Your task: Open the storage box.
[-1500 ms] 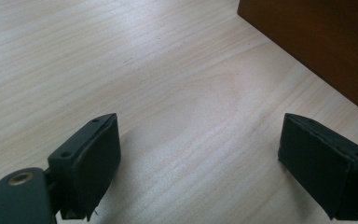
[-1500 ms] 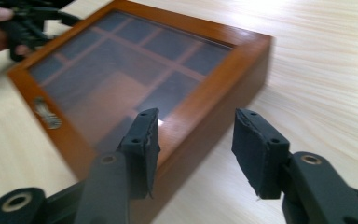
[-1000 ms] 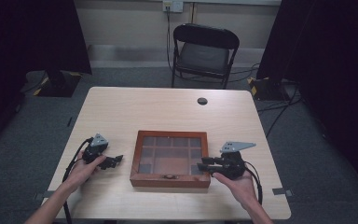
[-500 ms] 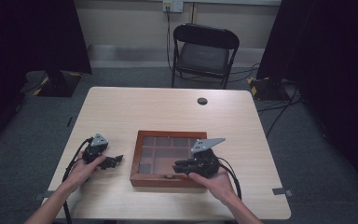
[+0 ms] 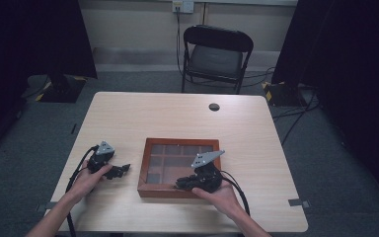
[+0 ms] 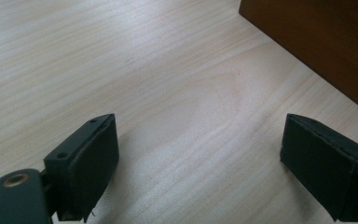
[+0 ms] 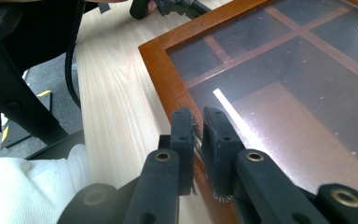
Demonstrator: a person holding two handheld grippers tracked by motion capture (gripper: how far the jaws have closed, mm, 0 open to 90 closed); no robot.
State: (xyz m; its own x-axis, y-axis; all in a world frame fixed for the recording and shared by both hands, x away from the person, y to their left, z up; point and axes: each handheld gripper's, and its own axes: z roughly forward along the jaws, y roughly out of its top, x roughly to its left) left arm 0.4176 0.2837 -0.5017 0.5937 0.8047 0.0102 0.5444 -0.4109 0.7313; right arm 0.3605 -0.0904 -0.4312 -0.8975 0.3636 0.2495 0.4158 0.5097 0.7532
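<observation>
While the left gripper (image 5: 121, 171) rests wide open just left of the wooden box (image 5: 154, 160), the right gripper (image 7: 196, 128), nearly closed, sits over its front frame; glass lid likely fragile, so grip the rigid wood.

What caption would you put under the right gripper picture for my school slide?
Right gripper, jaws nearly closed, poised over the near wooden edge of a glass-lidded box on a pale table.

You're in a lab or recording room: black curtains (image 5: 54, 39) on both sides, grey carpet (image 5: 24, 148), one folding chair (image 5: 216, 54), cables (image 5: 296, 106) on the floor, a wall outlet (image 5: 182, 6), pale wood tabletop (image 5: 168, 118).
</observation>
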